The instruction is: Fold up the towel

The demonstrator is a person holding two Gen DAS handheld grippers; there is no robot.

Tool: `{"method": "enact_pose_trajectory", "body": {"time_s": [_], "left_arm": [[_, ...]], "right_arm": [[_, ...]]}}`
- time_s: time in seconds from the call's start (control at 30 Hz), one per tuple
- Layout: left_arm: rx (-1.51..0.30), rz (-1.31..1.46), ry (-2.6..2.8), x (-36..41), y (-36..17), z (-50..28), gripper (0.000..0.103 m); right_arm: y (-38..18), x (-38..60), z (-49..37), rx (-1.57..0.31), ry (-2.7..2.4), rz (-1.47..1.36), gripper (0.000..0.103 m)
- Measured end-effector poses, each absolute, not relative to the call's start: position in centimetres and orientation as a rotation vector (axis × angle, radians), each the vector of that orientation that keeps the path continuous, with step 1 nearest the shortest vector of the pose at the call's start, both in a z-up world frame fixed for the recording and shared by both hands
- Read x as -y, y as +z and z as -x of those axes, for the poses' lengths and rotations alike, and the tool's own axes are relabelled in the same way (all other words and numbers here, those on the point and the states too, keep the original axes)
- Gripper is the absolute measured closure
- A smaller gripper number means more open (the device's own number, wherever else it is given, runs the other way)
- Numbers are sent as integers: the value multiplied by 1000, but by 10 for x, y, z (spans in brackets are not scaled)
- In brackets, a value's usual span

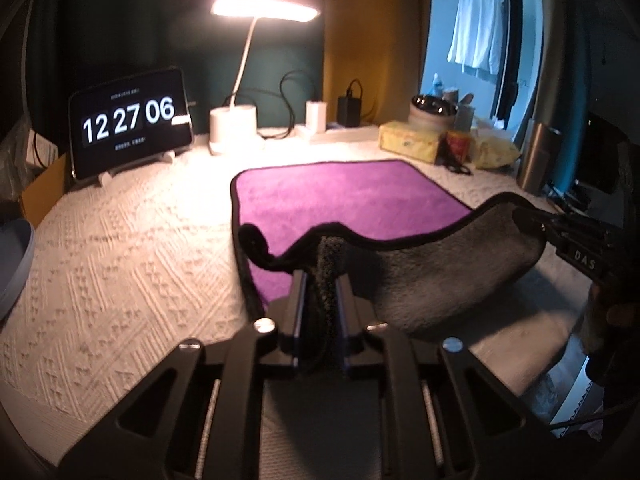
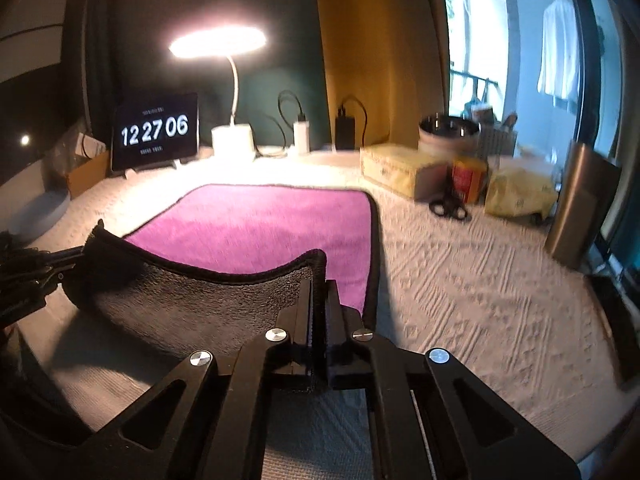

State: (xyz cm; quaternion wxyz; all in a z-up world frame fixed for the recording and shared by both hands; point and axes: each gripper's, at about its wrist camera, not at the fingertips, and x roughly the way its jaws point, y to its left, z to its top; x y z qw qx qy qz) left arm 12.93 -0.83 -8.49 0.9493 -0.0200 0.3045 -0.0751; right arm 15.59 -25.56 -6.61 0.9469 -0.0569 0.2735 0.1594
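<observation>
A purple towel (image 1: 352,196) with a grey underside and black edging lies on the white textured cloth; it also shows in the right wrist view (image 2: 264,228). Its near edge is lifted, grey side toward me. My left gripper (image 1: 322,276) is shut on the near left corner. My right gripper (image 2: 319,284) is shut on the near right corner; it shows in the left wrist view (image 1: 536,224) at the right. The left gripper shows at the left edge of the right wrist view (image 2: 86,254). The far half of the towel lies flat.
At the back stand a tablet clock (image 1: 130,120), a lit desk lamp (image 1: 234,128), chargers and cables (image 2: 346,132). At the right back are a yellow box (image 2: 394,170), a bowl (image 2: 448,136), a red can (image 2: 468,180), scissors (image 2: 448,208) and a metal container (image 2: 580,220). A blue dish (image 1: 12,264) sits left.
</observation>
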Motion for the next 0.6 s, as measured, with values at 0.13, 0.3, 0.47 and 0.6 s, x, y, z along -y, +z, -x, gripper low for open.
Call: {"method": "enact_pose_trajectory", "body": {"time_s": [0.13, 0.3, 0.47, 0.6], "left_arm": [[-560, 36, -155, 8, -66, -124, 89], [-513, 19, -155, 9, -50, -122, 89], [-495, 15, -150, 5, -46, -128, 89], [-484, 6, -156, 5, -44, -133, 89]], "right_arm": [[-46, 254, -150, -498, 331, 117, 98], [-29, 252, -148, -456, 329, 118, 98], [-29, 257, -153, -454, 321, 99, 98], [-32, 260, -160, -461, 321, 96, 98]]}}
